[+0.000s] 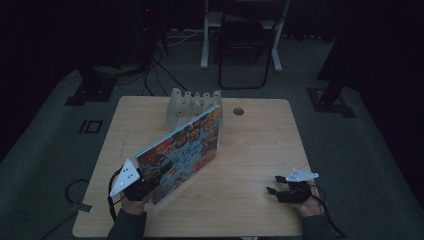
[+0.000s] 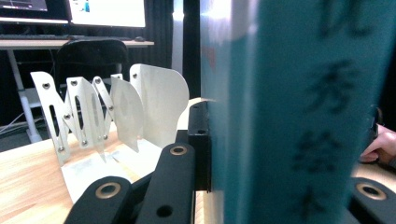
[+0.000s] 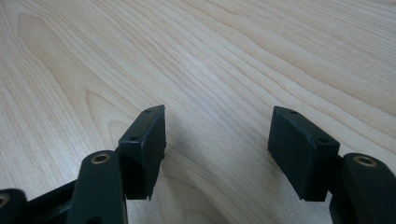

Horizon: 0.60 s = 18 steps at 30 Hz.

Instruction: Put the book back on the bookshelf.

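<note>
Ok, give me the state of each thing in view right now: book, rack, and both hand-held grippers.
Picture book: held up off the table, tilted, far edge near the rack.
White rack: upright at the table's far side, slots empty, dividers standing.
Left hand-held gripper: shut on the picture book's spine.
Right hand-held gripper: open, nothing between its jaws, low over bare wood.
Table: wooden, bearing the rack.

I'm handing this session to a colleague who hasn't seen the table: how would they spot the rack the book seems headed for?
Start at the wooden table and look to its far edge, left of the small round hole. There stands the white rack, a row of upright rounded dividers joined by scissor links. It is the only pale thing there; the colourful picture book, clamped in the left gripper, leans toward it.
</note>
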{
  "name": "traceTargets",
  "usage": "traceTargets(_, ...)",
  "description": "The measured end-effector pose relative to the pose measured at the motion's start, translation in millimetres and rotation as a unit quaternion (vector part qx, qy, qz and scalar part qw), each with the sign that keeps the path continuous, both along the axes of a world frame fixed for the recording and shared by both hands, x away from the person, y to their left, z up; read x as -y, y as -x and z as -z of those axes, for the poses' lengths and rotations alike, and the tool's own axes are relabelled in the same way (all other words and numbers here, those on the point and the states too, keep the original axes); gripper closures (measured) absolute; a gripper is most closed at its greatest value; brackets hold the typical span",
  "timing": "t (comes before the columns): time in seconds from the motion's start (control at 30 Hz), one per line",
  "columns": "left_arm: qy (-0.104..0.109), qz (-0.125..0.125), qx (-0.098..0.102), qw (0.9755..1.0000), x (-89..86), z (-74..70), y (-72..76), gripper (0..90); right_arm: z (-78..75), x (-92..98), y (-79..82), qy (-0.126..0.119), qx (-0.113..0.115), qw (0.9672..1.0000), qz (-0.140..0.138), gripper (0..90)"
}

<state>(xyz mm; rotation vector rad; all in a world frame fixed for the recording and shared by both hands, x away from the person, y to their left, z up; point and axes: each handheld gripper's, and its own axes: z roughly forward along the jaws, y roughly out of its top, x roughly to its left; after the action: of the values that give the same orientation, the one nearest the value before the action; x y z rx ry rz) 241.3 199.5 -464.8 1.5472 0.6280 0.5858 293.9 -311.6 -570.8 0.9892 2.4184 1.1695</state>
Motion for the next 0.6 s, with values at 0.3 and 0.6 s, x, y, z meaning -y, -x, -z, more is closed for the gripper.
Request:
traceTargets(0.3, 0.002, -0.006, 0.001, 1.0000, -2.7, -0.9, 0.3, 81.1, 0.0, 0.1, -0.2, 0.000, 0.000, 1.0000, 0.000, 36.5)
traceTargets(0.6, 0.005, -0.018, 0.003, 0.9998, -6.5, -2.2, 1.0, 81.1, 0.0, 0.1, -0.3, 0.000, 0.000, 1.0000, 0.000, 36.5)
